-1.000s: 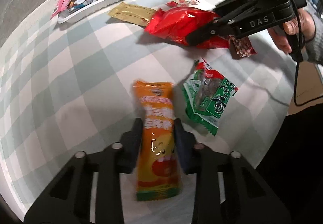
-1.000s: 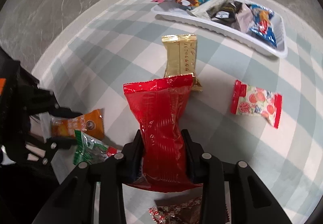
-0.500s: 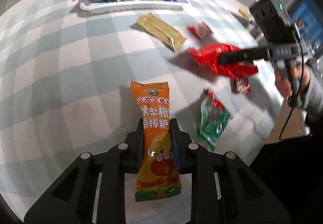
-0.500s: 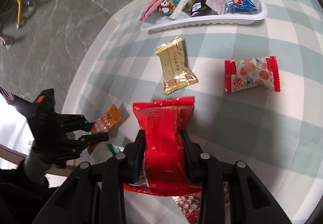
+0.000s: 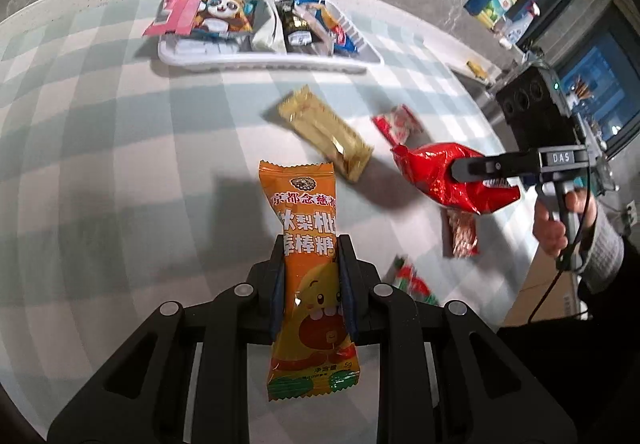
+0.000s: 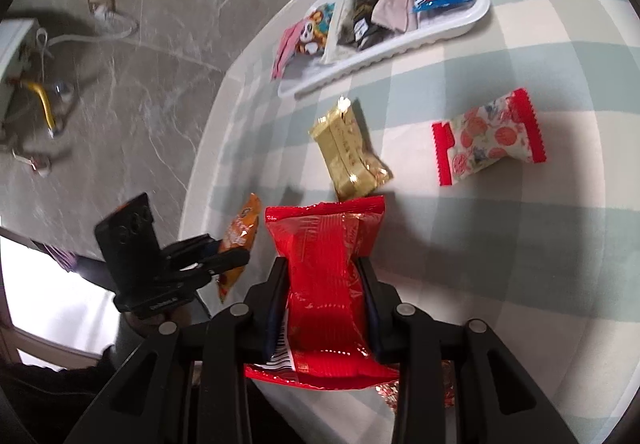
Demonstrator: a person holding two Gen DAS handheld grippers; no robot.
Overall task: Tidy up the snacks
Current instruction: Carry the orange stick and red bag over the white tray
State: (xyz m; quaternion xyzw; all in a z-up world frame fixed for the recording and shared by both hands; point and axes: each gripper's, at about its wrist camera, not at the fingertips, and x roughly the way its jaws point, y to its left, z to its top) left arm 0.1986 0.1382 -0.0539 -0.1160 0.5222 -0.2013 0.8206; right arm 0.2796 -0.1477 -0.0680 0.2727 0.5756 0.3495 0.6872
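Note:
My left gripper point(image 5: 310, 244) is shut on an orange candy packet point(image 5: 308, 264) and holds it above the checked table; it also shows in the right wrist view point(image 6: 238, 240). My right gripper point(image 6: 322, 264) is shut on a red snack bag point(image 6: 326, 276), lifted off the table, and the bag shows in the left wrist view point(image 5: 448, 176). A white tray point(image 5: 260, 64) with several snack packets stands at the far side, also in the right wrist view point(image 6: 400, 44). A gold bar point(image 5: 324, 132) and a red-and-white candy point(image 6: 488, 138) lie on the table between.
A brown-red packet point(image 5: 462, 236) and a green packet point(image 5: 412, 284) lie near the table's right edge. The round table's edge point(image 6: 200, 164) drops to a grey marble floor. Boxes and cables sit on the floor point(image 6: 36, 84).
Both grippers have risen with their packets and swung toward the tray. The orange packet and the red bag are higher above the table than before.

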